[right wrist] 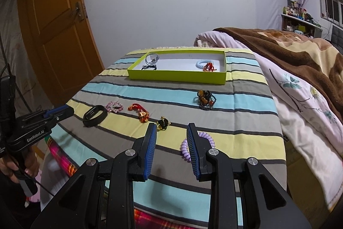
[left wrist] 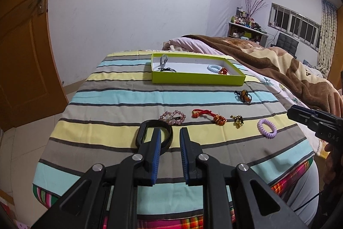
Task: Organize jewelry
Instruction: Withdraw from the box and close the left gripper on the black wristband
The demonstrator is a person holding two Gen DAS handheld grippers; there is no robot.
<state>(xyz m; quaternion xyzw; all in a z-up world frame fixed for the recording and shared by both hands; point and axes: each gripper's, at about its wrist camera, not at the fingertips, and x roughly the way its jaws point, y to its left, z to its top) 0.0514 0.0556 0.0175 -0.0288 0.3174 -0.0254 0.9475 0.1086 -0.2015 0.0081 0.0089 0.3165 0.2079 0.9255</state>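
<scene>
A lime-green tray (left wrist: 197, 78) (right wrist: 175, 77) stands at the far end of the striped cloth. It holds a grey ring, a black cord, a pale blue coil tie (left wrist: 214, 68) and a red piece. On the cloth lie a black band (left wrist: 166, 132) (right wrist: 95, 115), a pink bead bracelet (left wrist: 172, 117) (right wrist: 115, 107), a red cord bracelet (left wrist: 209, 116) (right wrist: 139, 110), a gold and black charm (left wrist: 237, 121) (right wrist: 163, 123), a dark bead bracelet (left wrist: 243, 96) (right wrist: 206, 99) and a purple coil tie (left wrist: 267, 128) (right wrist: 184, 148). My left gripper (left wrist: 170, 138) is open, its left finger over the black band. My right gripper (right wrist: 171, 134) is open, its right finger over the purple tie.
The striped cloth (left wrist: 120, 100) covers a small table with drop-offs at left and front. A bed with a brown blanket (right wrist: 300, 50) lies to the right. An orange door (right wrist: 57, 35) is at the left. A cluttered shelf (left wrist: 246, 29) stands far back.
</scene>
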